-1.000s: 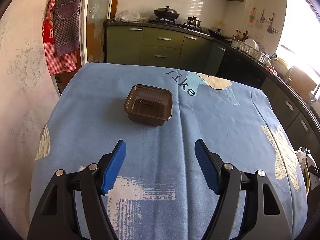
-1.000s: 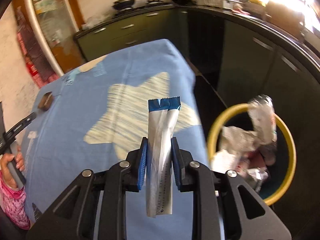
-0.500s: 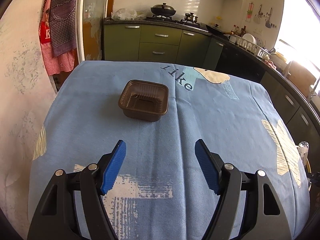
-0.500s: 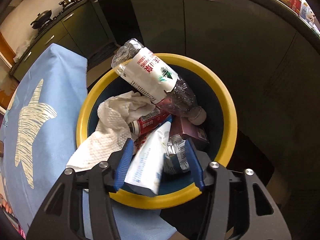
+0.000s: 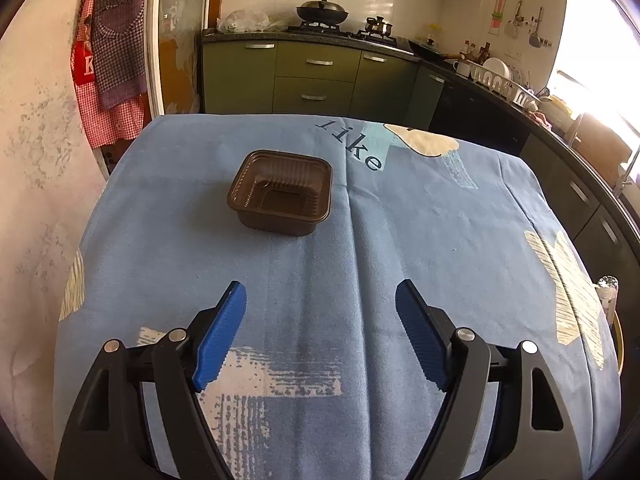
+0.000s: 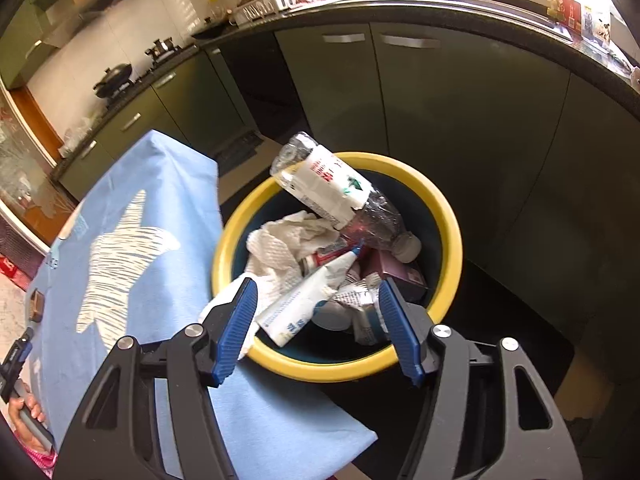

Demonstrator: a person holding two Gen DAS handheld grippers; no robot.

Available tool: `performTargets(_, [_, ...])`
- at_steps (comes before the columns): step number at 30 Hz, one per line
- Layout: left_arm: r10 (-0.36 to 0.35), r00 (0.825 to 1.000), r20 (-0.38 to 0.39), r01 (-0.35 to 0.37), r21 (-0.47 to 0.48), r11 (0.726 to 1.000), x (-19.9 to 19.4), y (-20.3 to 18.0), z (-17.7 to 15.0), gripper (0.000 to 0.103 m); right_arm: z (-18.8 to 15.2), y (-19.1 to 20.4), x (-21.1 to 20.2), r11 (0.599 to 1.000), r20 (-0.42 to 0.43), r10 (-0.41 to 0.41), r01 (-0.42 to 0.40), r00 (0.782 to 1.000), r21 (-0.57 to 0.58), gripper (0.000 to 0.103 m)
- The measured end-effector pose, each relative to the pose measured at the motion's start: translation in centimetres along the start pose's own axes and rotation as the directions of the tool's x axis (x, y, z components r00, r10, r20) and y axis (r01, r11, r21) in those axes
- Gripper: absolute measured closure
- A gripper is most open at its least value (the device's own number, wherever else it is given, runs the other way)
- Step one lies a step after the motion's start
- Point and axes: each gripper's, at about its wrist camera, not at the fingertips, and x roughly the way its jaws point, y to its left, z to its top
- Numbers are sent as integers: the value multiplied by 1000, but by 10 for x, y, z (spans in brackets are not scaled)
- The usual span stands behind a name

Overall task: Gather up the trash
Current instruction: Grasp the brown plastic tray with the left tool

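Note:
A brown plastic tray (image 5: 281, 192) sits on the blue tablecloth (image 5: 440, 240), ahead of my left gripper (image 5: 320, 304), which is open and empty above the cloth. My right gripper (image 6: 316, 300) is open and empty above the yellow-rimmed trash bin (image 6: 448, 240) beside the table. In the bin lie a white and blue tube (image 6: 308, 300), a crushed clear bottle (image 6: 340, 196), crumpled paper towel (image 6: 280, 244) and other packets. The brown tray also shows far left in the right wrist view (image 6: 36, 305).
Green kitchen cabinets (image 6: 460, 120) stand close behind the bin. The table's corner (image 6: 352, 436) lies under my right gripper. A wall with hanging aprons (image 5: 108, 48) is left of the table. The hand holding the left gripper (image 6: 22, 408) shows at lower left.
My right gripper carried the tube from over the table to the bin, opened and let it go; the tube now lies in the bin. My left gripper drew back slightly from the tray.

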Motion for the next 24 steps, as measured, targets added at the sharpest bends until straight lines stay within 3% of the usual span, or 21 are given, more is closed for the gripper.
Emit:
performTargets(3, [-4, 999, -35, 4, -6, 1000, 1, 3, 5, 20, 0, 4, -2, 1000, 11, 28, -28, 1000, -13, 42])
performTargets(11, [96, 992, -77, -88, 107, 990, 12, 5, 56, 14, -4, -4, -2, 998, 20, 55, -55, 998, 1, 42])
performTargets(18, [196, 963, -184, -167, 165, 972, 65, 1, 89, 13, -7, -2, 8, 997, -3, 74, -74, 997, -3, 42])
performTargets(24, [219, 947, -234, -185, 162, 969, 93, 2, 96, 13, -6, 5, 10, 996, -9, 87, -87, 996, -16, 42])
